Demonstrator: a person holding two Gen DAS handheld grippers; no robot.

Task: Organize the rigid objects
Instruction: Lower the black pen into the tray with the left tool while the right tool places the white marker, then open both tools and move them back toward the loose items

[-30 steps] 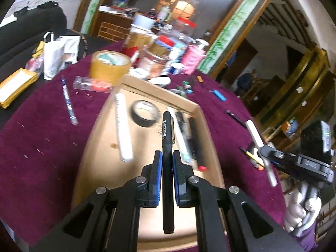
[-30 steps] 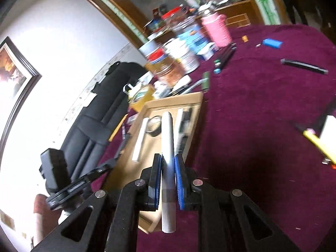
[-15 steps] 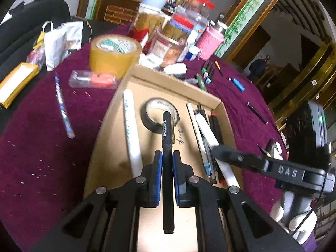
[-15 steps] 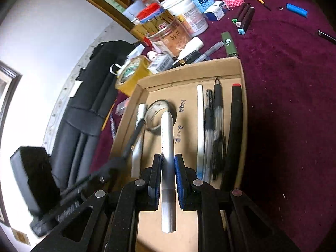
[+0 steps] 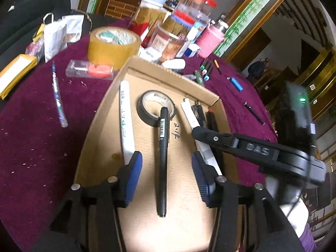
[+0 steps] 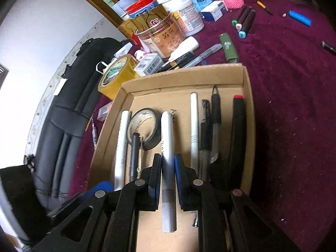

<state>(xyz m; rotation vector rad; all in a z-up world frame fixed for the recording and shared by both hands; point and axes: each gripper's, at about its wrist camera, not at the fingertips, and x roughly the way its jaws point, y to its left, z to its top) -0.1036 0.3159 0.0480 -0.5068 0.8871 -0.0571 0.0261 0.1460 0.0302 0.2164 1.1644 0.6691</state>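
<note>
A shallow cardboard tray [image 5: 168, 71] lies on the purple tablecloth. My left gripper [image 5: 167, 168] is open over the tray, and a black pen [image 5: 162, 157] lies loose between its pads, tip on a roll of black tape [image 5: 156, 108]. A white pen [image 5: 126, 121] lies at the tray's left. My right gripper [image 6: 168, 178] is shut on a white-and-grey marker [image 6: 168, 157], held low over the tray [image 6: 180, 77]. The black pen [image 6: 134, 153] and tape [image 6: 142, 126] show to its left. Several pens [image 6: 205, 130] and a black marker with a red cap [image 6: 237, 134] lie at its right.
A roll of tan packing tape [image 5: 113, 44], jars and boxes [image 5: 168, 40] and a pink cup [image 5: 210, 42] crowd the far side. Loose markers [image 6: 243, 21], a green lighter [image 6: 229, 46], a blue lighter [image 6: 299, 17] and a blue pen [image 5: 57, 96] lie on the cloth.
My left gripper has opened and let go of the black pen, which now lies in the tray. My right gripper has moved over the tray with the white marker.
</note>
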